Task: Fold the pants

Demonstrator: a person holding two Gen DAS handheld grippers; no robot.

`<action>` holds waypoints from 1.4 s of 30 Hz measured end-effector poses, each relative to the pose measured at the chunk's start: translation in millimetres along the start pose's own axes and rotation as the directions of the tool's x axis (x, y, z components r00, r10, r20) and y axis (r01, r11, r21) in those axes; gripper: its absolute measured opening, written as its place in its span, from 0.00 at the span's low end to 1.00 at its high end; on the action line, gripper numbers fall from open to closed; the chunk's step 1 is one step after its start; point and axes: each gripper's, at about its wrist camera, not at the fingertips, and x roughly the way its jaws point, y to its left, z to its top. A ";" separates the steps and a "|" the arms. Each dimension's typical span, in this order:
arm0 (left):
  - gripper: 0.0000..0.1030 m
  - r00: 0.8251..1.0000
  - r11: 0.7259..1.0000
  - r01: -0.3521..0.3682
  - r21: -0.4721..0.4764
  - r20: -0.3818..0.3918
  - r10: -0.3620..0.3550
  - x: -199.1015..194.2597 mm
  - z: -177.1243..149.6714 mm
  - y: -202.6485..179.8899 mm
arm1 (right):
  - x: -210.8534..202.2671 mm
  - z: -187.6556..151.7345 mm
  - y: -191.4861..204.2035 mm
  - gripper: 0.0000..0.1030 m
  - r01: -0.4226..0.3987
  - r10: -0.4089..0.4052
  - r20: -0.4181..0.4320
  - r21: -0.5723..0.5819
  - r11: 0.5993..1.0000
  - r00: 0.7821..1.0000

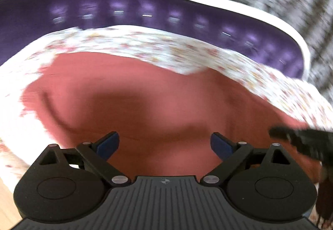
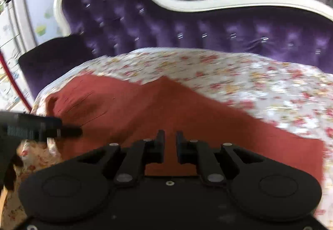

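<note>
Left hand-held gripper (image 1: 165,144): black, blue pads, silver rivets. Right hand-held gripper (image 2: 170,144): all black.

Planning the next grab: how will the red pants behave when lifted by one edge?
Probably floppy: the red pants lie in soft wrinkles over the floral cover, so they should drape and sag. They look like thin cloth, likely light. Pushed, they would probably bunch rather than slide whole.

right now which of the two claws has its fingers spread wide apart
The left claw: its blue-padded fingers stand far apart over the red pants. The right claw shows only a narrow gap.
</note>
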 end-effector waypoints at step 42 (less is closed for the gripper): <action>0.22 0.942 0.976 -0.212 -0.041 0.256 0.216 -31.4 57.7 39.6 | 27.8 -12.6 7.5 0.24 -0.023 0.020 -0.097 -0.028 0.999 0.995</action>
